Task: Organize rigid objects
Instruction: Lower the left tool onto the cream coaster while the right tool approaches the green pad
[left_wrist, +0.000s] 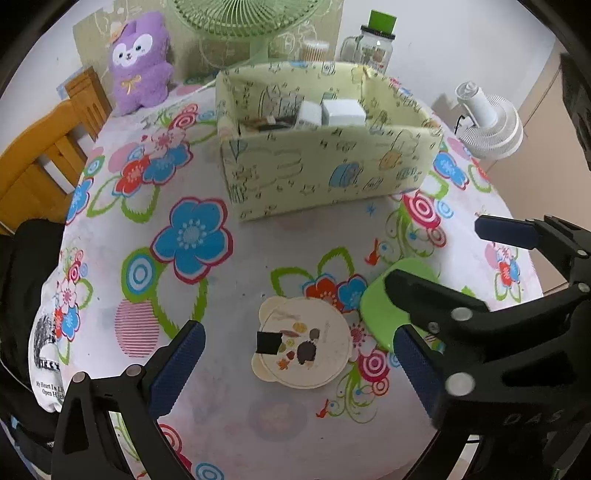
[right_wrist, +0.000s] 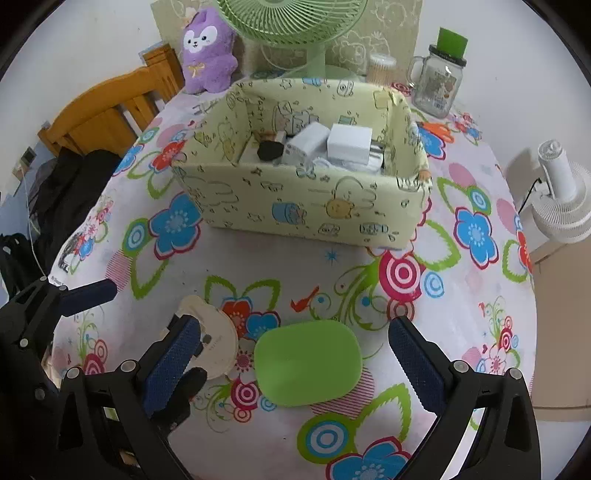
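Observation:
A cream bear-shaped lid (left_wrist: 303, 343) with animal pictures and a black tag lies on the floral tablecloth, between the fingers of my open left gripper (left_wrist: 299, 367). Beside it on the right lies a green rounded case (left_wrist: 384, 314). In the right wrist view the green case (right_wrist: 308, 363) lies between the fingers of my open right gripper (right_wrist: 295, 365), with the cream lid (right_wrist: 218, 339) to its left, partly hidden by my left finger. A pale yellow patterned box (left_wrist: 325, 170) stands further back, holding white boxes and a black object (right_wrist: 269, 150).
A purple plush toy (left_wrist: 138, 62), a green fan (left_wrist: 247, 18), a glass jar with green lid (left_wrist: 373, 44) and a cotton swab tub stand behind the box. A white fan (left_wrist: 487, 122) is off the table's right. A wooden chair (left_wrist: 44, 147) stands left.

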